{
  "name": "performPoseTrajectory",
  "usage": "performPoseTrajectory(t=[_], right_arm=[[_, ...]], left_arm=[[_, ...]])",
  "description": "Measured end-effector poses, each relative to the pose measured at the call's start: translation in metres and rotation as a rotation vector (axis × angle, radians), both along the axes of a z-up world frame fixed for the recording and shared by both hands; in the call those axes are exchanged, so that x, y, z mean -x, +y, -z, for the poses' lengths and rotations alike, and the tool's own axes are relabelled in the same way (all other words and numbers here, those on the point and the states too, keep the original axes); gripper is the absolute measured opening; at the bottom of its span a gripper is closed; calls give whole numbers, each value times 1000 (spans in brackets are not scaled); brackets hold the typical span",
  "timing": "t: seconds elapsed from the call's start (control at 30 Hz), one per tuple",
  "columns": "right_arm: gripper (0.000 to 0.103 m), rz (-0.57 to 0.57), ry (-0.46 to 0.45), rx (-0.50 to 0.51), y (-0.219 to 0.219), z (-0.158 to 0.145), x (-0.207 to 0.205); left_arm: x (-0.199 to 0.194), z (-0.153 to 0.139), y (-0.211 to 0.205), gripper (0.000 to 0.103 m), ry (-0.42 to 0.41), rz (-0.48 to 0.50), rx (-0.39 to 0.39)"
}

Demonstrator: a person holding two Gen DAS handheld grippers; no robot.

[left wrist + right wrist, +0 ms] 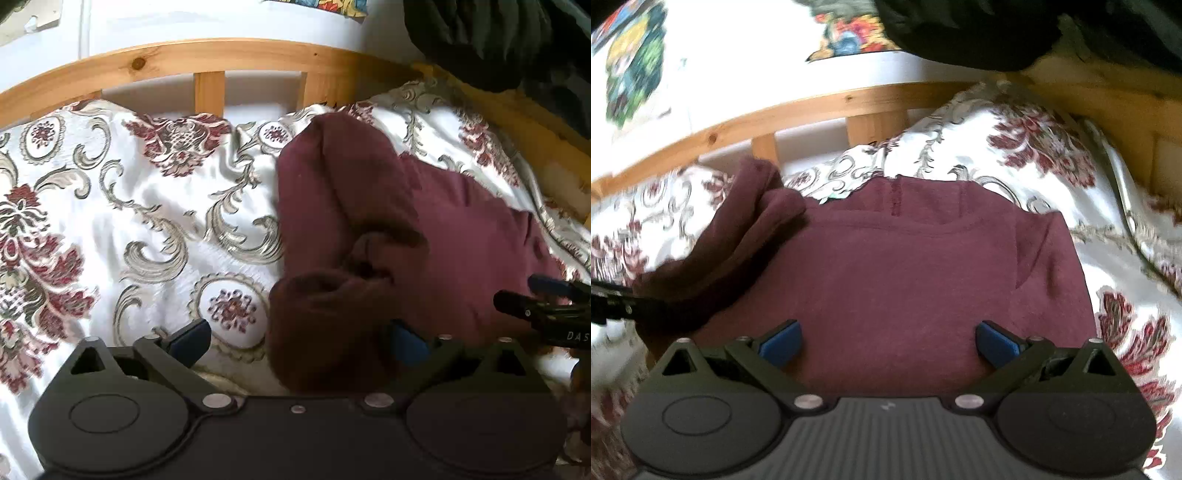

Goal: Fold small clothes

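Maroon hoodie (905, 266) lies on the bed's floral bedspread (129, 206), back side up, hood toward the wooden bed rail (207, 59). One sleeve (738, 240) is folded in over the body on the left side (bunched, not flat). Left gripper (299, 341) is spread wide, nothing between its blue pads (192, 338), right pad just at the bunched sleeve edge. Right gripper (888, 341) hangs over the hoodie's lower part, also released, grasping nothing. Dark clothing (997, 33) sits beyond the rail.
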State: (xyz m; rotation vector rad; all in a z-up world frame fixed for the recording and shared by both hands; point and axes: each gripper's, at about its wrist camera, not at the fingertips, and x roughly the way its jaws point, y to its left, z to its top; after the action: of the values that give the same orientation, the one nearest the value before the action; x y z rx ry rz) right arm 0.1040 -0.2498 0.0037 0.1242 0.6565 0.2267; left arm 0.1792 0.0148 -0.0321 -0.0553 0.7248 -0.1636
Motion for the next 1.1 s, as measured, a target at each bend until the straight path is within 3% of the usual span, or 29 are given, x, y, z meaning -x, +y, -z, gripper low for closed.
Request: performPoseTrajectory(t=[0.13, 0.2, 0.3, 0.4, 0.57, 0.67, 0.87, 1.0, 1.1], right_arm=[[103, 1, -17, -112, -15, -5, -2], [103, -2, -28, -164, -20, -8, -2], [103, -23, -37, -208, -23, -10, -2], [103, -100, -12, -280, -24, -9, -8], [103, -233, 47, -561, -38, -3, -38], [103, -266, 69, -654, -39, 2, -66], [83, -208, 187, -808, -35, 28, -102], [63, -227, 202, -677, -15, 33, -106], [39, -253, 207, -717, -11, 37, -104]], left_arm=[[-5, -1, -7, 83, -18, 54, -1], [-3, -3, -14, 61, -32, 84, -14], [4, -8, -26, 40, -79, 122, -66], [13, -14, -41, 29, -130, 196, -135], [28, -17, -64, 23, -180, 314, -207], [35, -16, -75, 20, -195, 368, -236], [39, -15, -85, 18, -183, 377, -231], [41, -17, -86, 16, -175, 362, -217], [43, -18, -86, 16, -175, 340, -186]])
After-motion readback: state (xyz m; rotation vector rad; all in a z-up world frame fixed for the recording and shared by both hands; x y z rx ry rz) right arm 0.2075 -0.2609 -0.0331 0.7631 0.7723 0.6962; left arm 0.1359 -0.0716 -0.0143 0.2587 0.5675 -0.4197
